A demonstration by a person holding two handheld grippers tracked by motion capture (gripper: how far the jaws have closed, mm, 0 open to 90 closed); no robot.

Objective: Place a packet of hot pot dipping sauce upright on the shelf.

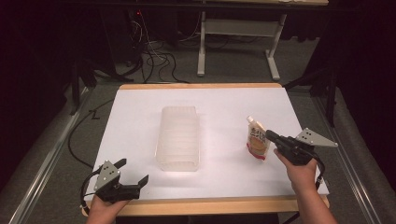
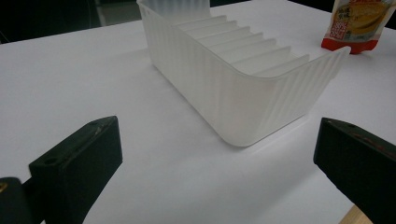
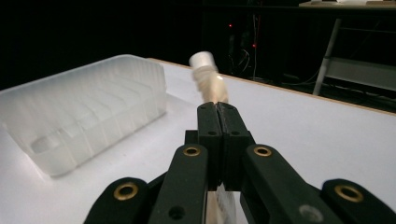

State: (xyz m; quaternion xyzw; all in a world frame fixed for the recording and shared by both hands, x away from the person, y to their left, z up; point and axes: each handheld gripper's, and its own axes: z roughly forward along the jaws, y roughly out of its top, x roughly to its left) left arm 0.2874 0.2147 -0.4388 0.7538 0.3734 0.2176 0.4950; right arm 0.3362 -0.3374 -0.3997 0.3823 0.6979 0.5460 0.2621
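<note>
In the high view the right tool [image 1: 270,136] sits right of centre, its jaws pressed together on the edge of a spouted food pouch [image 1: 257,138] that stands on the white counter [image 1: 224,107], well apart from the clear ribbed plastic bin [image 1: 178,138] at the middle of the frame. The left tool [image 1: 133,171] rests at the lower left by the counter's near edge with its jaws spread wide and nothing between them. In the right gripper view the pouch's white cap [image 3: 202,60] rises just above the closed jaws at centre, and the bin [image 3: 79,112] lies at the left.
</note>
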